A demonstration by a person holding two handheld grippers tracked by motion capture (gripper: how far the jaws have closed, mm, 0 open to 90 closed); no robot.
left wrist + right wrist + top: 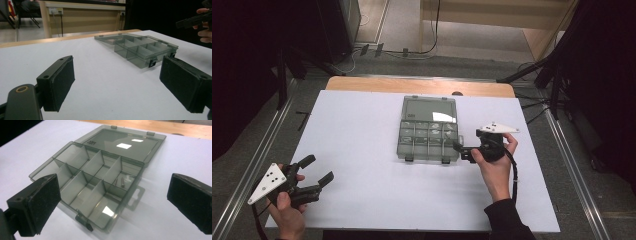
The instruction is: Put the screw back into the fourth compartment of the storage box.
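Holding my right gripper (460, 150) wide and empty beside the open compartment box (428, 129) at mid-table, I judged a careless push could slide it and scatter the two screws (119, 181).

Soft overhead light brightens the white table (362, 165) amid dark surroundings; 2 glare patches on the box lid (125, 145).
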